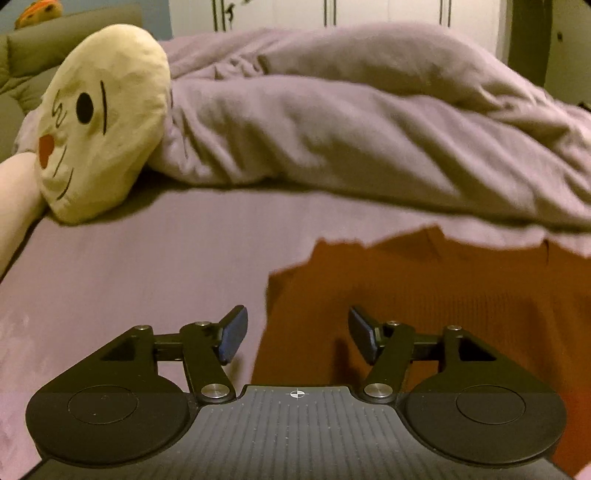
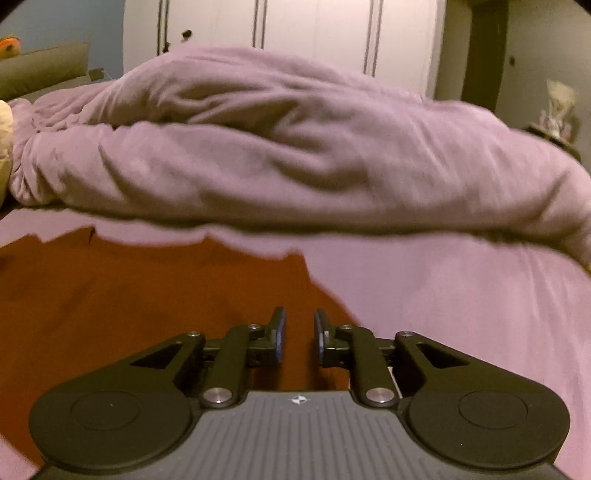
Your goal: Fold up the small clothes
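An orange-brown ribbed knit garment point(image 1: 424, 295) lies flat on the purple bed sheet point(image 1: 147, 266). It also shows in the right wrist view point(image 2: 129, 295). My left gripper point(image 1: 297, 332) is open wide and empty, low over the garment's left edge. My right gripper point(image 2: 299, 332) is over the garment's right edge, its jaws a narrow gap apart with nothing visibly between them.
A bunched purple duvet point(image 1: 351, 122) lies across the bed behind the garment, also in the right wrist view point(image 2: 295, 147). A yellow plush pillow with a face point(image 1: 103, 122) sits at the far left. White wardrobe doors point(image 2: 314, 33) stand behind the bed.
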`<state>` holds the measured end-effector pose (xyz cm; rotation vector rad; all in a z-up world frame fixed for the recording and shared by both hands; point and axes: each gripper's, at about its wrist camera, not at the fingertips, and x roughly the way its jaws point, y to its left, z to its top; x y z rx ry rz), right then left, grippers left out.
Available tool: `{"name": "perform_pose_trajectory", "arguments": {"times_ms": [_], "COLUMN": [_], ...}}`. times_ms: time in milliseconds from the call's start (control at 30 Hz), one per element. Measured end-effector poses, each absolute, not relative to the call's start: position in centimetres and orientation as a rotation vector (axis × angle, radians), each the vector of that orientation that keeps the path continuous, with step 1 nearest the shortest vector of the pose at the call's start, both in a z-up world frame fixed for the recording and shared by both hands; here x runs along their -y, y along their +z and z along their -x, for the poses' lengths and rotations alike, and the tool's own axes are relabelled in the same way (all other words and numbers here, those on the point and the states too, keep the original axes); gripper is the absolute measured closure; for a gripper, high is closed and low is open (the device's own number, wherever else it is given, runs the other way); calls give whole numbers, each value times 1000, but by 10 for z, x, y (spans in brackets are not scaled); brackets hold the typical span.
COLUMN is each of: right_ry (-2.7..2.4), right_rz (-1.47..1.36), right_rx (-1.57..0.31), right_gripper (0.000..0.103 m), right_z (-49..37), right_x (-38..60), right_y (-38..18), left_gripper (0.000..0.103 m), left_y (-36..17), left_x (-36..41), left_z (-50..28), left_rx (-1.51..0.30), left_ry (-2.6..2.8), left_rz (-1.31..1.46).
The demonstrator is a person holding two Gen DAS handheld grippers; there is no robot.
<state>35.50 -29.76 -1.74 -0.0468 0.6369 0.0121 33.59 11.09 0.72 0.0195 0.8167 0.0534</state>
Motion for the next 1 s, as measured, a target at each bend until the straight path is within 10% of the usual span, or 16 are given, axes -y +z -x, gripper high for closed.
{"name": "perform_pose_trajectory", "arguments": {"times_ms": [500,700,833,1000], "right_ry": [2,40,72,20], "right_rz": [-215,-271,-205,-88], "right_rx": [-705,-729,-732,-636], "right_gripper": [54,56,87,95], "right_z": [-283,-304,-314,-308], "right_x": [329,331,321,306], "right_y": [-36,-31,-30,-10], "left_gripper": [22,56,86,91], "left_y": [-7,-13,-10,-2], "left_x": [-109,-111,-106,-106], "left_z": [-300,-300,-301,-301], "left_rx": [-912,-930,-909,-836], "left_ry": [4,-13,3,33], "left_rz": [51,81,49,30]}}
